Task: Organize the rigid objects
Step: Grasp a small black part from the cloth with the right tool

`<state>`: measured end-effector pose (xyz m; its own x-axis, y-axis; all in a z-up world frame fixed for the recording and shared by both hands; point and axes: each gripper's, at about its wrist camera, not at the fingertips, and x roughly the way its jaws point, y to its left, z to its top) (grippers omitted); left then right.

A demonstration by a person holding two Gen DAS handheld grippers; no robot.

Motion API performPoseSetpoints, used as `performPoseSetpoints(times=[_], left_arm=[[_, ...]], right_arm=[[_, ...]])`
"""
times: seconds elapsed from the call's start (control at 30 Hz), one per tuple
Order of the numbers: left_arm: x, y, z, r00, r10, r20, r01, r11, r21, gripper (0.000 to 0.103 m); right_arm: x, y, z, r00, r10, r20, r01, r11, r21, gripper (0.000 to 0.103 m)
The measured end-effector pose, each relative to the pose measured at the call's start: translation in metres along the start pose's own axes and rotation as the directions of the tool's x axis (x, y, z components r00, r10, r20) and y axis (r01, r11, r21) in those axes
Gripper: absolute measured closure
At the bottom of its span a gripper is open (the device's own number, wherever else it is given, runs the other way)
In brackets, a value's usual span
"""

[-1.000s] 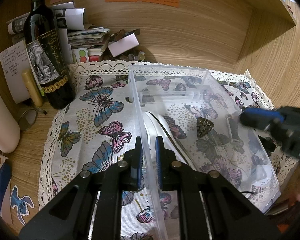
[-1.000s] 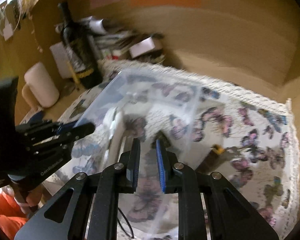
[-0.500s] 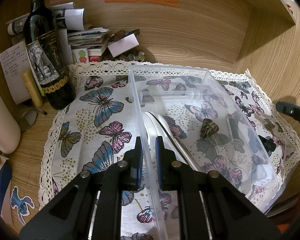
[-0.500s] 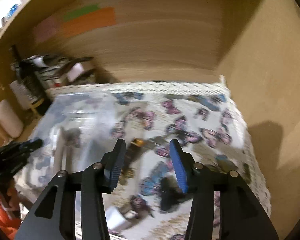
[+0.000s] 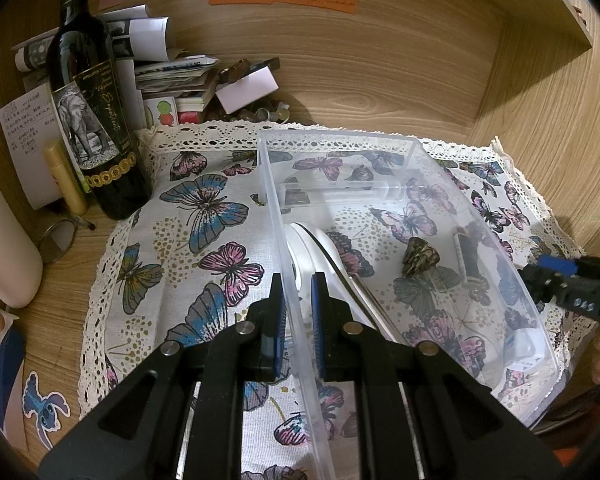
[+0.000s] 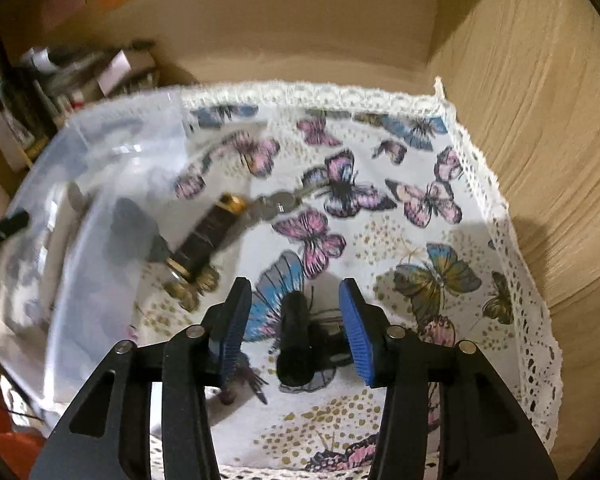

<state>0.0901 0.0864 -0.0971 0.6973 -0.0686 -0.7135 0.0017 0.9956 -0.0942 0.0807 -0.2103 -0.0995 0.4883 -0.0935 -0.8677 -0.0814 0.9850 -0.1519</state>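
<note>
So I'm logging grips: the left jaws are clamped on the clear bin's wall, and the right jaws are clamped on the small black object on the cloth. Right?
Only partly. The left gripper is indeed clamped on the clear bin wall. The right gripper is not clamped: in the right wrist view its jaws stand apart on either side of the small black object, not touching it, though they have just been closing.

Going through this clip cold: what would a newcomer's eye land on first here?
Probably the butterfly-print cloth covering the desk, with the clear plastic bin on it, whose near wall the left gripper pinches. Next, the dark wine bottle standing left of the cloth, and the small black object lying between the right gripper's open jaws.
</note>
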Motion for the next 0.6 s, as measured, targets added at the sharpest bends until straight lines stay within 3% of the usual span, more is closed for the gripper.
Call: performPoseSetpoints(times=[0.1,0.23,0.6], left_arm=[[0.000,0.000,0.000,1.000,0.001,0.001,-0.001,1.000,0.001,0.092],[0.000,0.000,0.000,1.000,0.000,0.000,0.000,1.000,0.001,0.092],[0.000,0.000,0.000,1.000,0.000,0.001,0.000,1.000,0.000,0.092]], right_arm=[[0.013,-0.002,-0.005,0.999,0.008,-0.053,-0.008,1.000,-0.011,0.082],[0.017,-0.001,-0.009,0.998,-0.007,-0.055,0.005,1.000,-0.026,0.083],[-0.021,0.008,0.015,0.995,0.045,0.088,-0.045,0.999,-0.011,0.083]])
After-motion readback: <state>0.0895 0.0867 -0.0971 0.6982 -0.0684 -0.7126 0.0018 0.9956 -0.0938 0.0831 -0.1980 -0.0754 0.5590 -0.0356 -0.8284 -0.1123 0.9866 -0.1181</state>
